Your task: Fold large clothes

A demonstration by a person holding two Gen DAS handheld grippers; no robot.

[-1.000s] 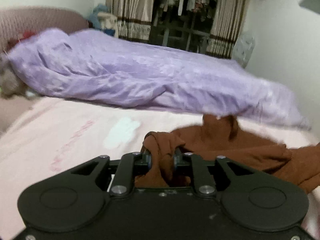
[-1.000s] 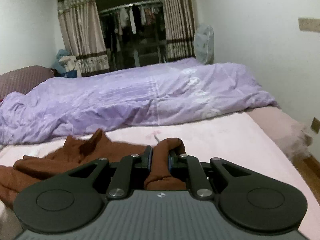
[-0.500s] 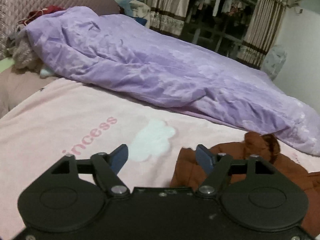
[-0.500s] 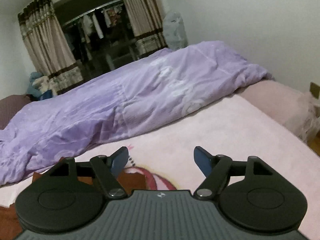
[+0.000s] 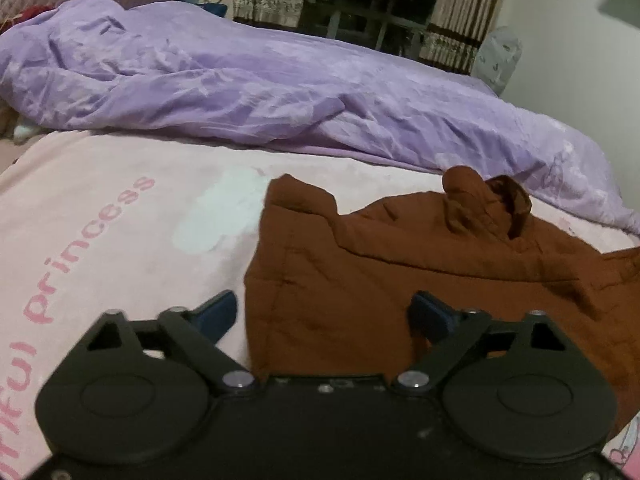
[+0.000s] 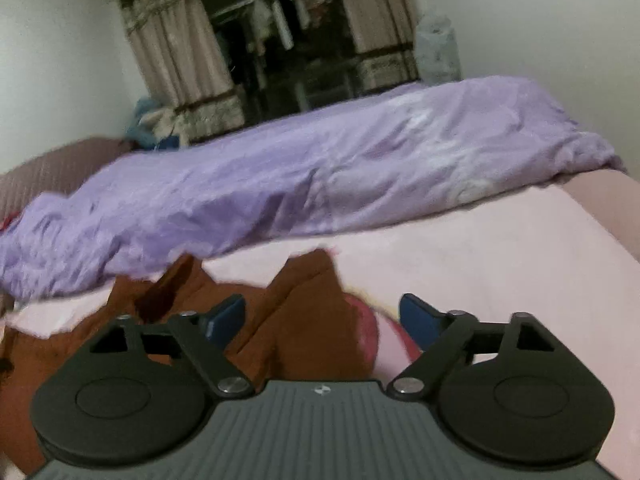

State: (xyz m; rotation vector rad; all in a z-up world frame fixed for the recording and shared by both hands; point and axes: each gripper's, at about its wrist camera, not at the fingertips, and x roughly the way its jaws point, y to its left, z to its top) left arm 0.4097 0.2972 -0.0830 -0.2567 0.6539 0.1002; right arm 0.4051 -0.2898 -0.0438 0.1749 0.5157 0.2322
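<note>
- Left gripper (image 5: 324, 314): jaws spread wide, holding nothing, poised over the rumpled rust-brown cloth garment (image 5: 420, 276).
- Right gripper (image 6: 322, 318): jaws likewise wide, empty.
- Garment lies on the pale pink printed blanket (image 5: 120, 216), near the crumpled lilac quilt (image 5: 260, 92).
- Right view blurred; contact with the garment (image 6: 304, 320) uncertain.

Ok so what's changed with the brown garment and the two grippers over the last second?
Both let go: the left hand-held gripper and right hand-held gripper, each shut on a bunch of the brown garment a second ago, are now open, and the garment lies loose on the pink blanket. The purple duvet stayed put.
</note>
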